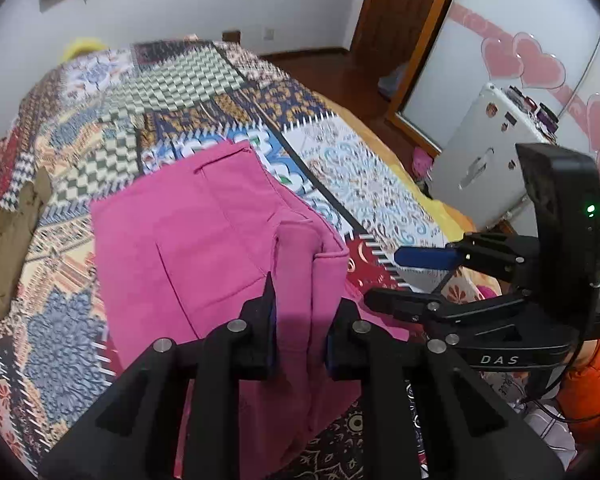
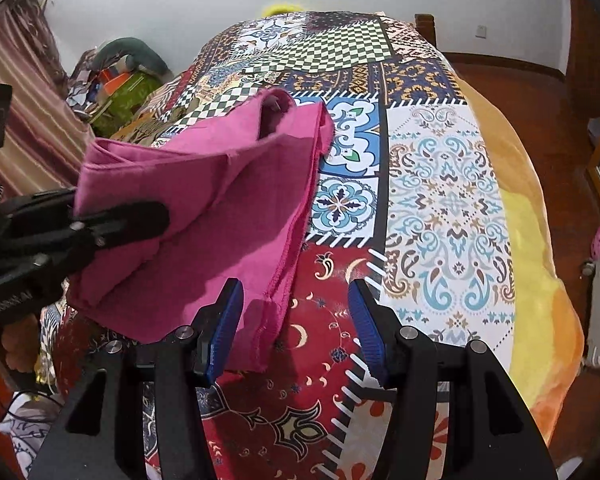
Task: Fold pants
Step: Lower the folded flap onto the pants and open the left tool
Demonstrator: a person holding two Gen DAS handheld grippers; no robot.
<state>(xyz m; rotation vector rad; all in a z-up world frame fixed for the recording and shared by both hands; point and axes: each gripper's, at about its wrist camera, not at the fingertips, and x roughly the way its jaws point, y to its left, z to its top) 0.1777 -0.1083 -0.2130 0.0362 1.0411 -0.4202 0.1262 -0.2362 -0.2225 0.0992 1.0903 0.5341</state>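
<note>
the left gripper point(image 1: 300, 312) is clenched on a fold of the pink pants point(image 1: 204, 240); in the left wrist view the cloth runs up between its two narrowly spaced fingers and spreads away ahead and to the left of them over the bed. the right wrist view shows the same grip from the side: the left gripper's dark finger point(image 2: 140, 220) pinches a bunched layer of the pants point(image 2: 204, 200) and holds it raised off the patchwork bedspread point(image 2: 440, 200).

the right gripper point(image 2: 296, 328) stands released, its blue pads point(image 2: 224, 332) well apart with nothing pressed between them. the near hem of the pants hangs just ahead of its left finger and partly in the gap, while the right finger sits over bare red bedspread. in the left wrist view this gripper point(image 1: 384, 280) appears to the right of the left one, its blue pad beside the pants' right edge.

farther out, the pants reach a folded far edge on the bedspread point(image 1: 160, 92). only the left wrist view shows an olive garment point(image 1: 4, 240) lying far left on the bed, an orange sleeve point(image 1: 592, 384) at the right, and a white cabinet point(image 1: 484, 160). only the right wrist view shows a striped curtain point(image 2: 28, 128) and a pile of clothes point(image 2: 120, 76) off to the left.
</note>
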